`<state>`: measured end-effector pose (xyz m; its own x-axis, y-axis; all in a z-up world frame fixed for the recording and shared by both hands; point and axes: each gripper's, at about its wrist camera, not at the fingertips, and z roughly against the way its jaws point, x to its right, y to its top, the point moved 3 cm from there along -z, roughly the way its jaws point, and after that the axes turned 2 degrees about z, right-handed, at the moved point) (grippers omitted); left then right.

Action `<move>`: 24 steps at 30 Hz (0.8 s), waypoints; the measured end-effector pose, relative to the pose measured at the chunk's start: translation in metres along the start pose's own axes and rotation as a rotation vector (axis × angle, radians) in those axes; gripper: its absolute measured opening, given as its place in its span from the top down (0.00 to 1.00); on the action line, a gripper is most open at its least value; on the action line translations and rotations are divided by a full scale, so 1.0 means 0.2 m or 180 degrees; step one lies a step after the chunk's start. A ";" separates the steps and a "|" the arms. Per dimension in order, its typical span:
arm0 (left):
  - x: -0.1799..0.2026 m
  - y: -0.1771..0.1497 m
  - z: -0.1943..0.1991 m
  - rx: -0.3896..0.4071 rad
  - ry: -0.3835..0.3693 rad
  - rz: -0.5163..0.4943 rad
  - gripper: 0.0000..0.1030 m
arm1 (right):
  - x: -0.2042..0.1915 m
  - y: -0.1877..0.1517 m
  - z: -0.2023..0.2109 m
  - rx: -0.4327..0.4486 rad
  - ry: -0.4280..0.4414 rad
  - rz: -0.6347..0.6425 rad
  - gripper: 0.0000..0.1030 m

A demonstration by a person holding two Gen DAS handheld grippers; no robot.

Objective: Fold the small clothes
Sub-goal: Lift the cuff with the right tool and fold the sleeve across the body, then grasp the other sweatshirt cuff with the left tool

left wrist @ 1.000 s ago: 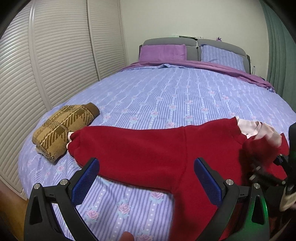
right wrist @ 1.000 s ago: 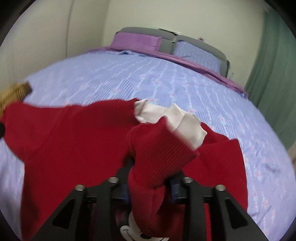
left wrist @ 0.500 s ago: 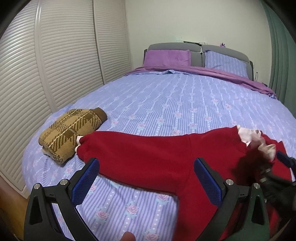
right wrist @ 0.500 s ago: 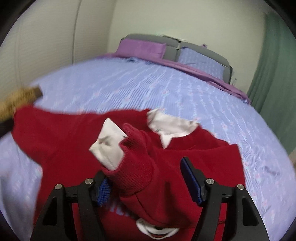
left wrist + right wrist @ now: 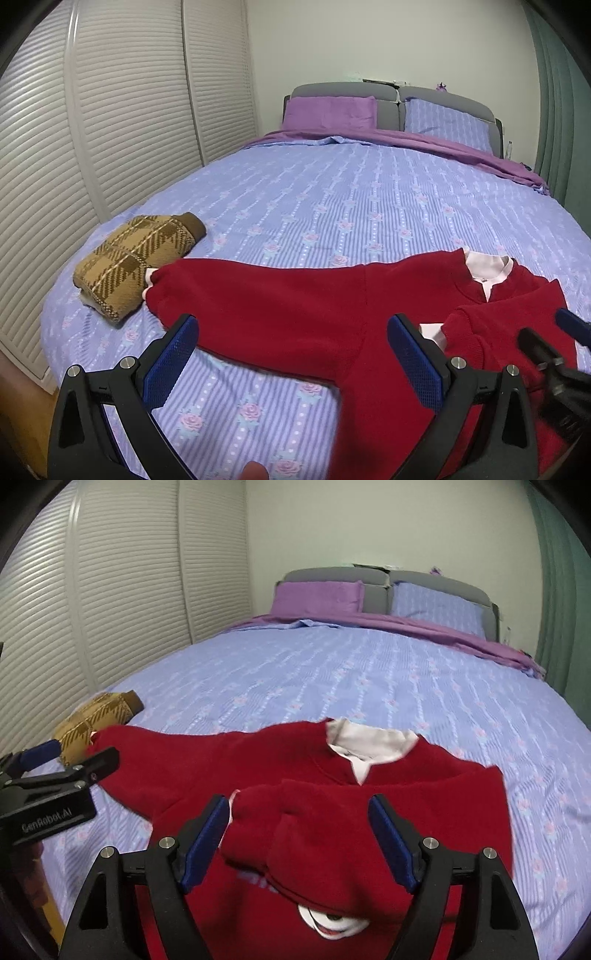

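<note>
A red sweater (image 5: 295, 295) with a white collar (image 5: 487, 269) lies flat on the lilac bedspread (image 5: 332, 206). One sleeve (image 5: 207, 284) stretches out to the left. The other sleeve (image 5: 295, 812) lies folded across the chest. My right gripper (image 5: 297, 808) hovers over that folded sleeve with its jaws opening; the sleeve sits between the blue pads (image 5: 207, 834), which do not press on it. My left gripper (image 5: 295, 332) stands open above the sweater's lower edge with nothing in it. At the right edge of the left wrist view, the right gripper's fingers (image 5: 535, 343) show.
A folded brown plaid sweater (image 5: 136, 254) sits at the bed's left edge, just beyond the outstretched cuff. Louvred wardrobe doors (image 5: 110, 129) line the left side and a green curtain (image 5: 561, 590) the right. Pillows (image 5: 328, 110) rest against the grey headboard.
The right gripper, earlier shut on the red sleeve and carrying it, has let it go and drawn back. The sleeve now lies folded over the chest. The left gripper barely moved.
</note>
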<state>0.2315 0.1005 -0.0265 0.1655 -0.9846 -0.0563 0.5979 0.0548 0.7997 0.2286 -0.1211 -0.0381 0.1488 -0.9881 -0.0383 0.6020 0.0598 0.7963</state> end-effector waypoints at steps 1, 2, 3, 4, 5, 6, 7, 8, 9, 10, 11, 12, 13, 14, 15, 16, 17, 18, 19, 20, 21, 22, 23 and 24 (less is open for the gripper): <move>-0.02 0.00 -0.01 -0.0002 0.0007 0.0017 0.00 | 0.02 0.00 0.02 -0.0009 -0.0084 -0.0046 0.25; -0.06 0.00 -0.02 -0.0041 0.0015 0.0060 0.00 | 0.04 0.01 0.04 -0.0012 -0.0181 -0.0074 0.25; -0.10 -0.01 -0.04 -0.0092 0.0023 0.0119 0.00 | 0.06 0.03 0.07 0.0003 -0.0301 -0.0084 0.25; -0.14 -0.01 -0.05 -0.0137 0.0029 0.0191 0.00 | 0.06 0.05 0.08 0.0018 -0.0364 -0.0089 0.25; -0.18 -0.02 -0.06 -0.0179 0.0028 0.0280 0.00 | 0.06 0.08 0.10 0.0049 -0.0395 -0.0098 0.24; -0.26 -0.03 -0.08 -0.0229 0.0022 0.0430 0.00 | 0.04 0.12 0.11 0.0086 -0.0387 -0.0110 0.24; -0.31 -0.05 -0.10 -0.0264 0.0017 0.0542 0.00 | 0.02 0.15 0.11 0.0081 -0.0386 -0.0109 0.20; -0.36 -0.06 -0.12 -0.0298 0.0012 0.0642 0.00 | -0.03 0.19 0.10 0.0066 -0.0387 -0.0073 0.15; -0.43 -0.09 -0.15 -0.0359 0.0024 0.0780 0.00 | -0.08 0.21 0.07 0.0075 -0.0403 0.0004 0.15; -0.47 -0.11 -0.17 -0.0403 0.0047 0.0856 0.00 | -0.13 0.22 0.05 0.0089 -0.0440 0.0106 0.15; -0.51 -0.13 -0.20 -0.0441 0.0065 0.0926 0.00 | -0.22 0.23 0.01 0.0084 -0.0519 0.0298 0.15; -0.58 -0.16 -0.23 -0.0478 0.0076 0.1024 0.00 | -0.29 0.23 -0.02 0.0052 -0.0574 0.0446 0.15; -0.62 -0.18 -0.25 -0.0495 0.0063 0.1086 0.00 | -0.35 0.22 -0.06 0.0014 -0.0600 0.0573 0.15; -0.66 -0.20 -0.28 -0.0525 0.0055 0.1154 0.00 | -0.42 0.20 -0.09 -0.0028 -0.0586 0.0713 0.15; -0.72 -0.22 -0.31 -0.0562 0.0050 0.1245 0.00 | -0.47 0.19 -0.11 -0.0042 -0.0547 0.0783 0.15; -0.76 -0.24 -0.33 -0.0587 0.0031 0.1314 0.00 | -0.52 0.17 -0.13 -0.0047 -0.0498 0.0821 0.15; -0.79 -0.26 -0.36 -0.0612 0.0016 0.1388 0.00 | -0.56 0.16 -0.14 -0.0053 -0.0438 0.0834 0.15; -0.84 -0.28 -0.39 -0.0635 -0.0022 0.1494 0.00 | -0.60 0.14 -0.16 -0.0075 -0.0357 0.0821 0.15; -0.87 -0.29 -0.42 -0.0652 -0.0043 0.1568 0.00 | -0.62 0.12 -0.18 -0.0094 -0.0305 0.0805 0.15; -0.90 -0.30 -0.45 -0.0676 -0.0050 0.1632 0.01 | -0.65 0.11 -0.20 -0.0117 -0.0258 0.0781 0.15; -0.94 -0.31 -0.49 -0.0707 -0.0066 0.1712 0.02 | -0.67 0.10 -0.21 -0.0125 -0.0253 0.0756 0.15; -0.95 -0.31 -0.52 -0.0709 -0.0103 0.1756 0.03 | -0.69 0.10 -0.23 -0.0127 -0.0258 0.0721 0.15; -0.96 -0.30 -0.54 -0.0700 -0.0149 0.1788 0.03 | -0.70 0.10 -0.25 -0.0121 -0.0260 0.0681 0.15; -0.98 -0.29 -0.58 -0.0687 -0.0199 0.1811 0.03 | -0.71 0.10 -0.27 -0.0116 -0.0256 0.0639 0.15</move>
<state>0.2543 0.3088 -0.1312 0.4631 -0.7986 0.3844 0.5758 0.6009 0.5544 0.2611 0.0274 -0.0491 0.2065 -0.9639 0.1683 0.5947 0.2602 0.7607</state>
